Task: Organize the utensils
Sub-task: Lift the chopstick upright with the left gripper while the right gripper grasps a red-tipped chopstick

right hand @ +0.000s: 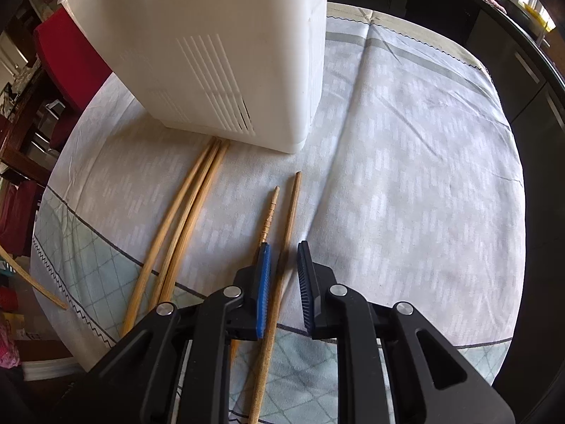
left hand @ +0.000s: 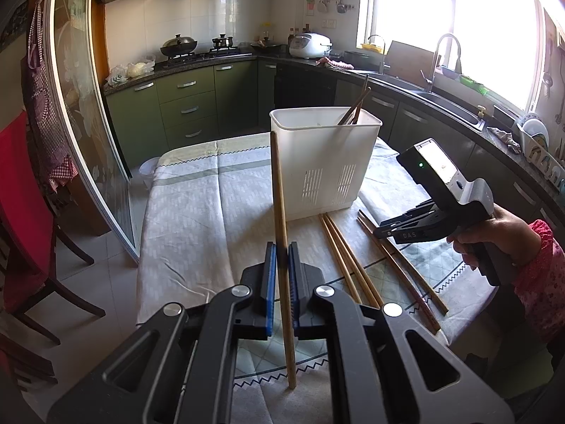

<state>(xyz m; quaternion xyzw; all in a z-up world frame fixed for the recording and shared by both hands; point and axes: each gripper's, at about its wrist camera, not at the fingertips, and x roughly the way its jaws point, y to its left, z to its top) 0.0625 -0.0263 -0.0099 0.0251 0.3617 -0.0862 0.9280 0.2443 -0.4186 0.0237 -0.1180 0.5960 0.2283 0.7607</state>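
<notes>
Here, on your left, your left gripper [left hand: 281, 275] is clamped on a single wooden chopstick [left hand: 279, 190], its blue pads [left hand: 271, 275] pressed against the shaft from either side. The chopstick stands nearly upright between the jaws, its upper end rising in front of the near left corner of the white utensil holder [left hand: 325, 162] and its lower end hanging below the pads, above the tablecloth [left hand: 190, 219].

Further in, the utensil holder sits on the cloth-covered table, slotted near its base, with a few dark chopsticks [left hand: 355, 107] leaning inside toward its right end. Just in front of it, a pair of pale chopsticks [left hand: 344, 258] lies side by side on the cloth with the tips at the holder's foot.

To the right of that pair lie two darker chopsticks [left hand: 395, 258], also side by side. Your right gripper [right hand: 284, 279] points steeply down over these: in the right wrist view the plain one [right hand: 287, 219] runs up through the gap between the jaws, while the ridged one [right hand: 269, 212] lies just outside the left pad. The jaws stand narrow there, yet a gap shows on both sides of the plain chopstick and the pads do not press on it. In the left wrist view your hand [left hand: 501, 233], in a patterned pink sleeve [left hand: 543, 268], holds that gripper's handle.
</notes>
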